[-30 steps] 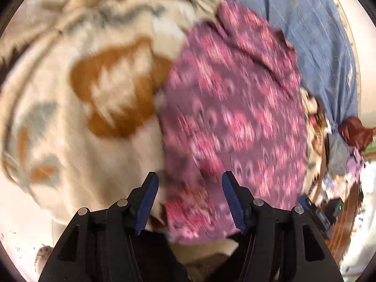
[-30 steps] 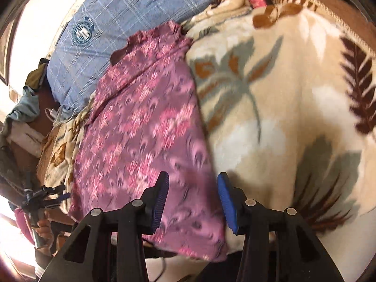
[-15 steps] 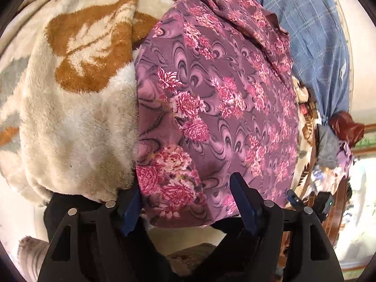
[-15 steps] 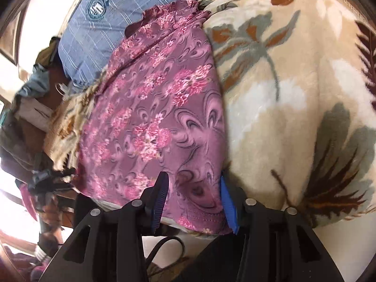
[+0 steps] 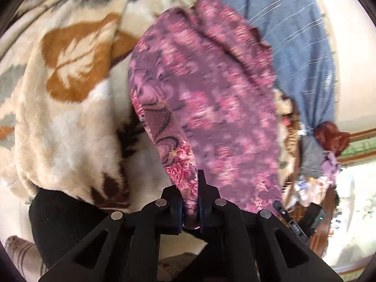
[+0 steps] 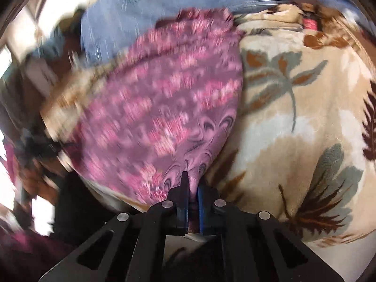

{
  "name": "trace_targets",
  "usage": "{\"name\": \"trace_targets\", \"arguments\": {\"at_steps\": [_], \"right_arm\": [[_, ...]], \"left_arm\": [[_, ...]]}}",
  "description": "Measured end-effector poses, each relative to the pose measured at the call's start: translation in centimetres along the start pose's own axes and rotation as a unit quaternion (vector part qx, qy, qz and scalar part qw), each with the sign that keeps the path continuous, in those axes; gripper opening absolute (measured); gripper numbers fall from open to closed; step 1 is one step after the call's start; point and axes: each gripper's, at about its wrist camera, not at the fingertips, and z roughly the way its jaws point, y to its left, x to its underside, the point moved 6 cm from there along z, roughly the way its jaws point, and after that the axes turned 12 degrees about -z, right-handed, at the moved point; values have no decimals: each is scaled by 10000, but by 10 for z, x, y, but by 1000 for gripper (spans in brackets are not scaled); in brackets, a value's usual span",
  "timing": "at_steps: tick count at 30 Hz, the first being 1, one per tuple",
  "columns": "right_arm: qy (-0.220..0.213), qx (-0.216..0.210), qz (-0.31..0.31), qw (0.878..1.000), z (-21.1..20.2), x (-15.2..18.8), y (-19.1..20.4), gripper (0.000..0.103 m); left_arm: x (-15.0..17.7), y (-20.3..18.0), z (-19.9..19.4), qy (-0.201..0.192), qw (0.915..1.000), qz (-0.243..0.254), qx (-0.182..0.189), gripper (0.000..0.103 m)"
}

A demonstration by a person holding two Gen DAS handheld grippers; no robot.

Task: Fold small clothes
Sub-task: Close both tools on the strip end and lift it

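The purple floral garment (image 5: 211, 98) is lying on the leaf-patterned blanket (image 5: 70, 108), its near hem being pinched at 6 o'clock by both tools. The jaws have just been closing, and the left tool (image 5: 190, 202) and the right tool (image 6: 193, 202) are now clenched on cloth. Only thin edges are being gripped, so a corner may be slipping out or the blanket may be getting dragged along.

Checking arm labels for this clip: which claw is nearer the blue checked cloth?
Hard to call. Both claws grip the near hem of the purple flowered garment; the blue cloth lies beyond its far end.
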Motion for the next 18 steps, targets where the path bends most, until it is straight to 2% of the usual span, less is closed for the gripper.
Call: {"name": "trace_targets", "arguments": {"at_steps": [3, 8, 14, 18], "right_arm": [[-391, -578, 560, 9960, -13, -13, -6, 5], [-855, -1232, 1132, 9822, -14, -42, -13, 5], [-1258, -1635, 1492, 9671, 2, -97, -29, 5], [-1501, -1797, 1653, 9580, 24, -147, -46, 5]], "left_arm": [[-5, -18, -14, -143, 9994, 126, 284, 8], [-29, -37, -26, -386, 9967, 140, 697, 8], [-75, -54, -16, -663, 9940, 72, 872, 8], [-122, -74, 5, -938, 9915, 65, 897, 8]]}}
